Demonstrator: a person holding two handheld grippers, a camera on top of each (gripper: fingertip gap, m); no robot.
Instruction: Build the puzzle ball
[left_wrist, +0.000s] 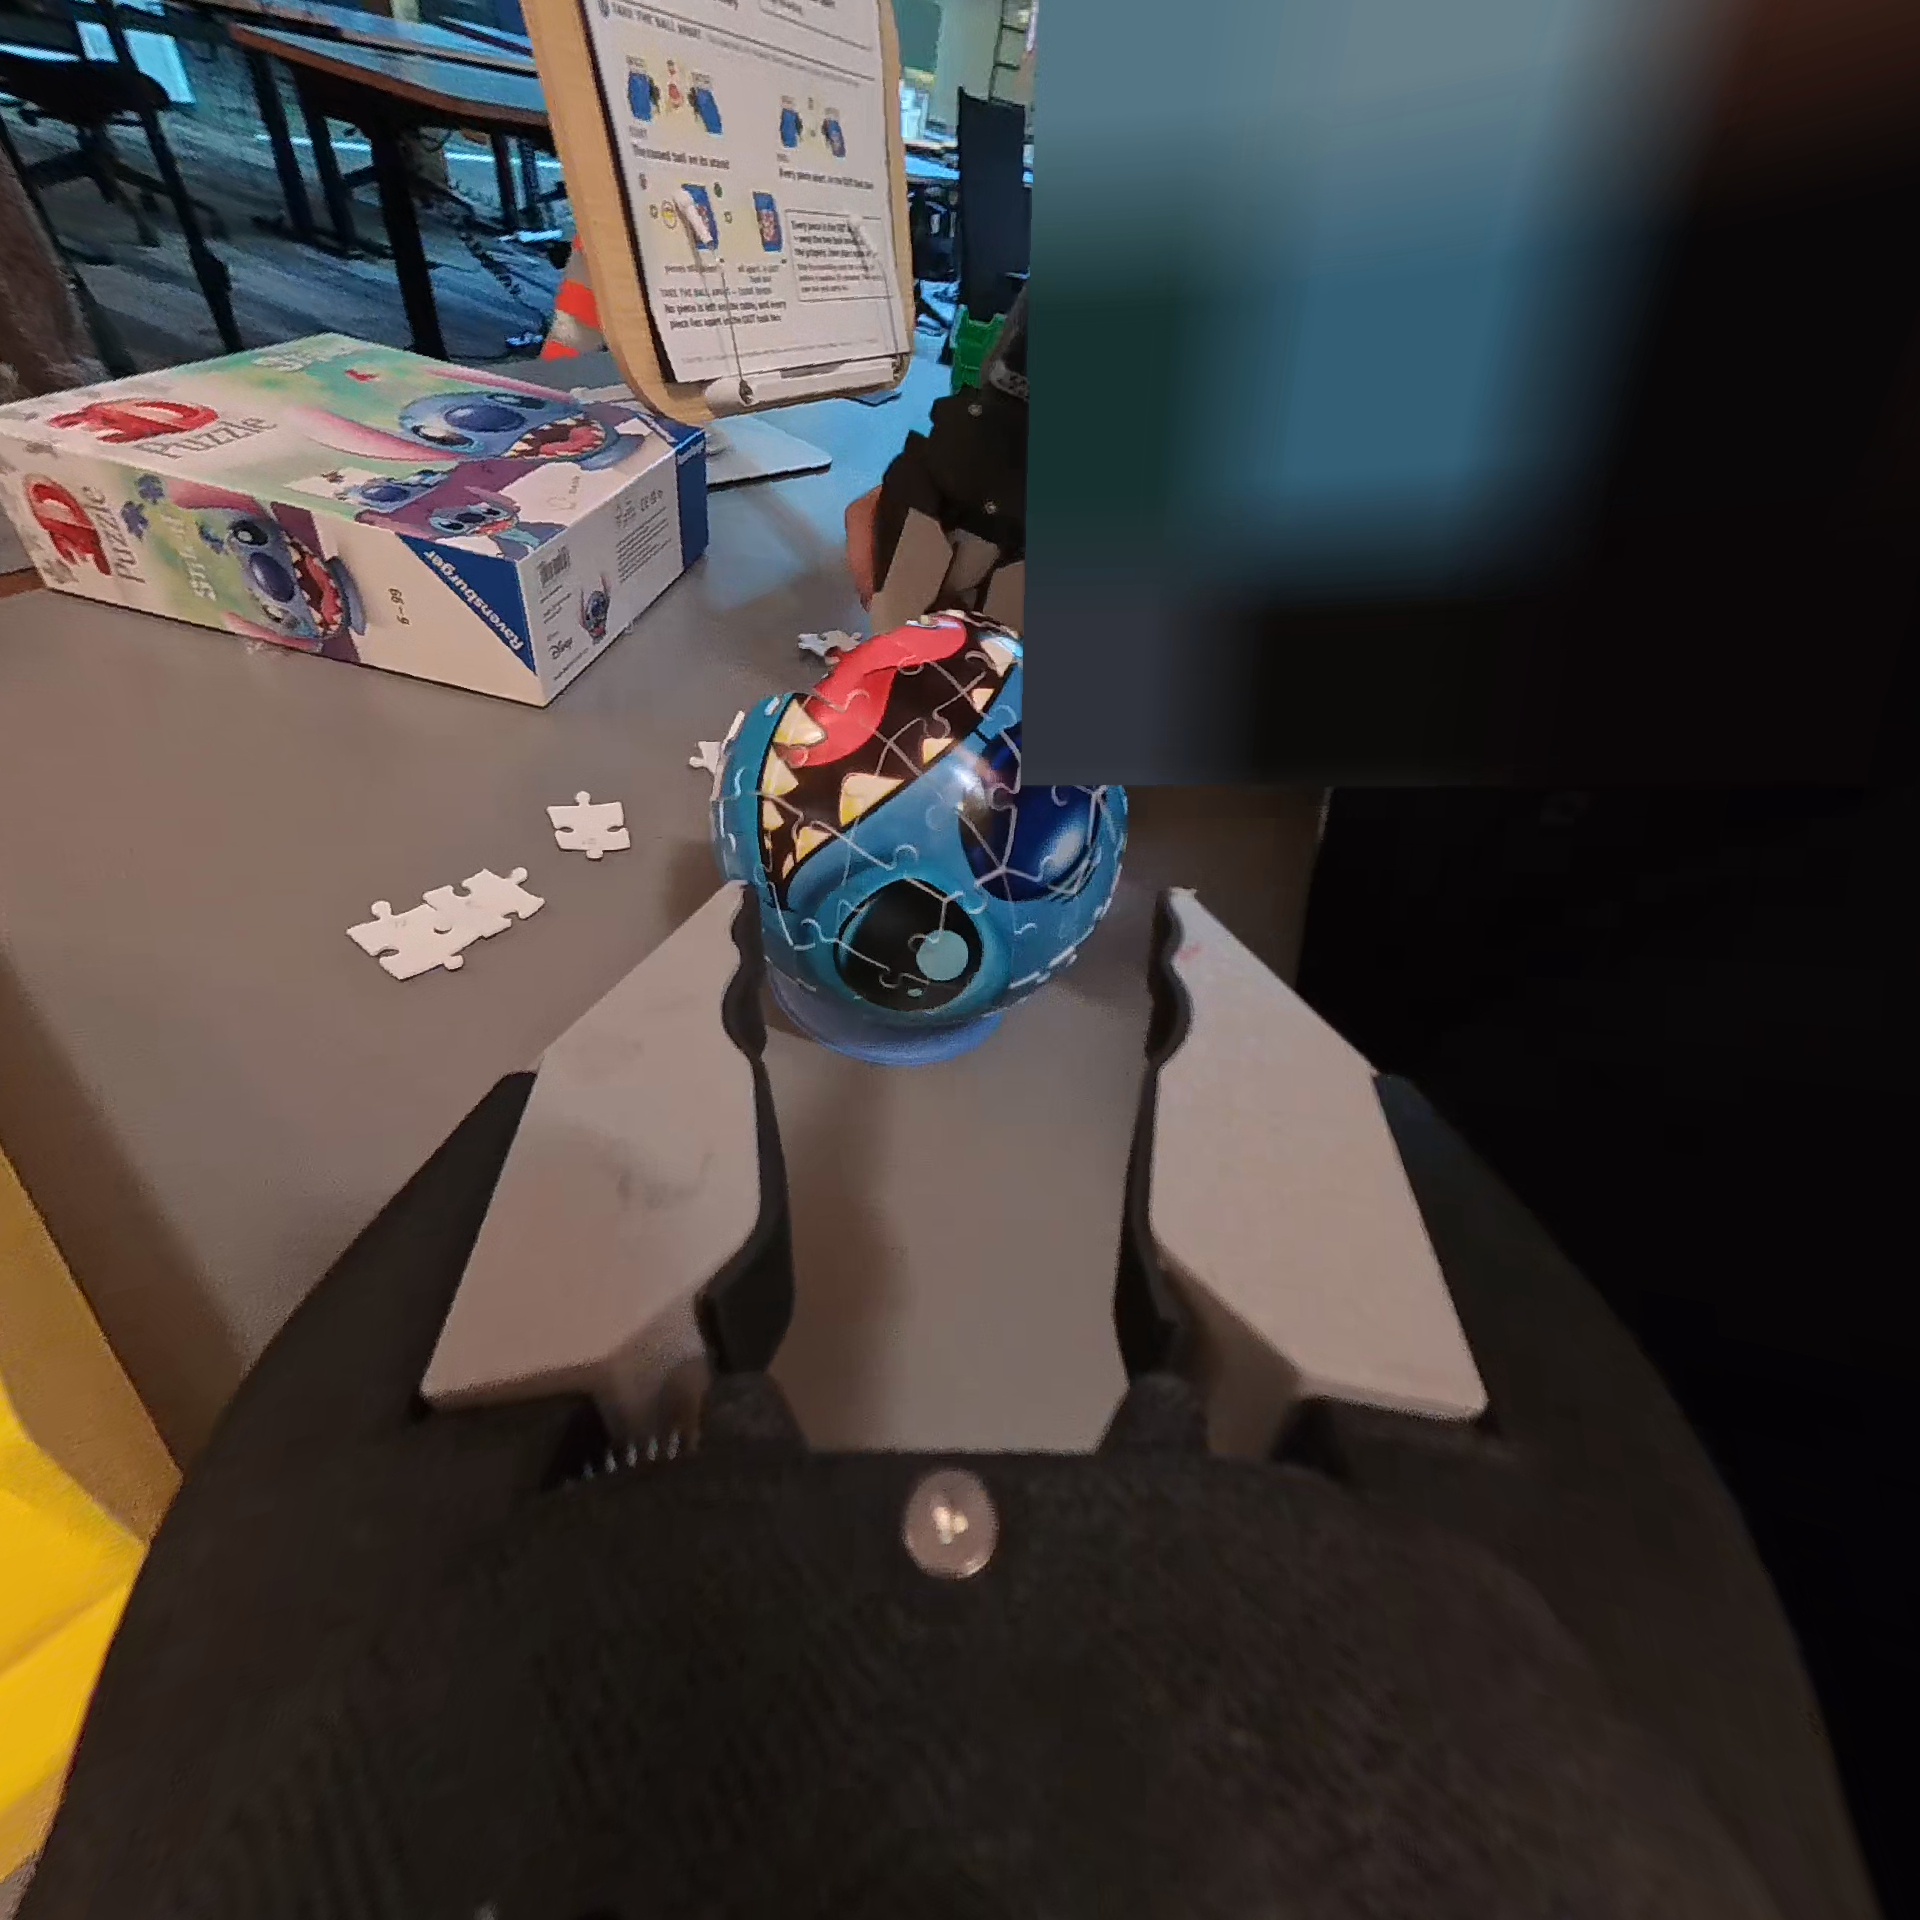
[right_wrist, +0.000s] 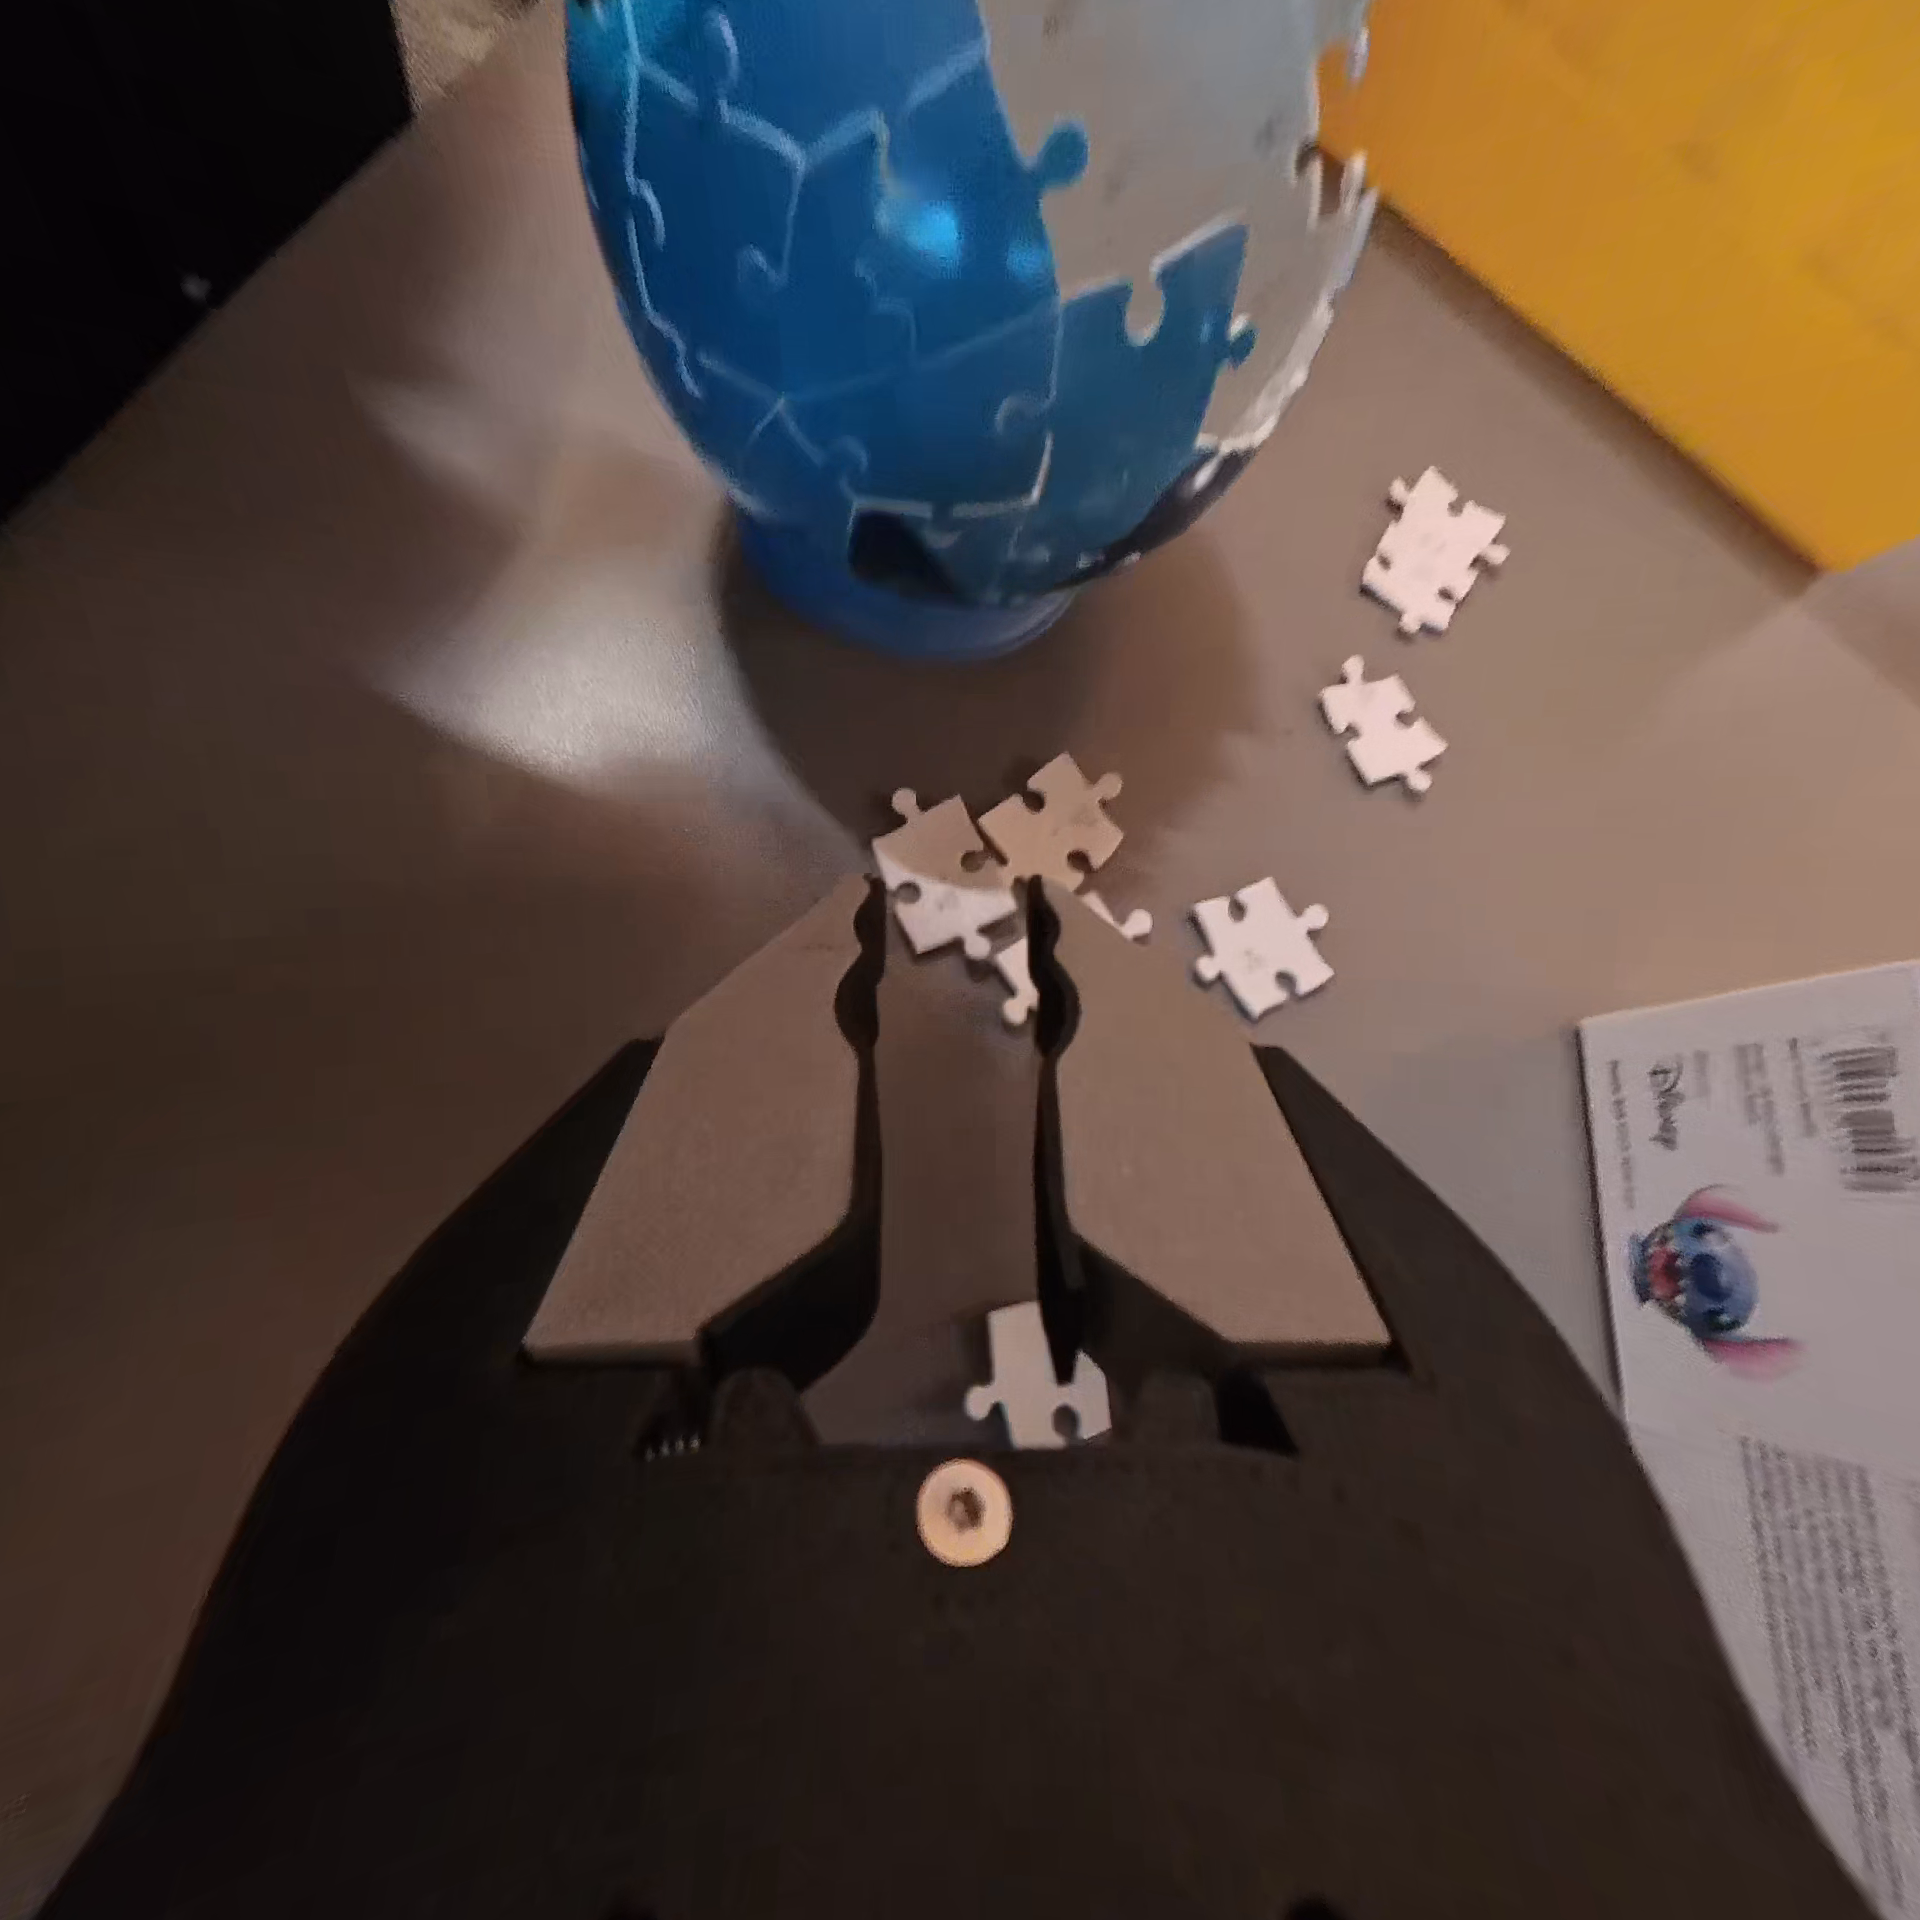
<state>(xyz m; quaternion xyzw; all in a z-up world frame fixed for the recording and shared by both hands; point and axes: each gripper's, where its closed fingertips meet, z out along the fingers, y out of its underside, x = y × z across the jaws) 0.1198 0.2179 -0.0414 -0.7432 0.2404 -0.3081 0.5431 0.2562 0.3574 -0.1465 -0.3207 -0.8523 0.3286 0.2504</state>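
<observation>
My left gripper (left_wrist: 956, 914) is spread before the puzzle ball (left_wrist: 914, 831), blue with a toothy mouth, unfinished, on its stand on the grey table (left_wrist: 260, 831). My right gripper (right_wrist: 954, 891) gapes narrowly over loose white pieces (right_wrist: 997, 862).

Work surface: a grey table (left_wrist: 208, 790) with a matt top showing a soft light glare. Far left, dark tables (left_wrist: 395, 73) on black legs stand on patterned carpet (left_wrist: 291, 260). An orange-and-white cone (left_wrist: 575, 312) stands beyond.

A puzzle box (left_wrist: 353, 520) and an instruction board (left_wrist: 748, 197) occupy the grey table (left_wrist: 208, 831).
</observation>
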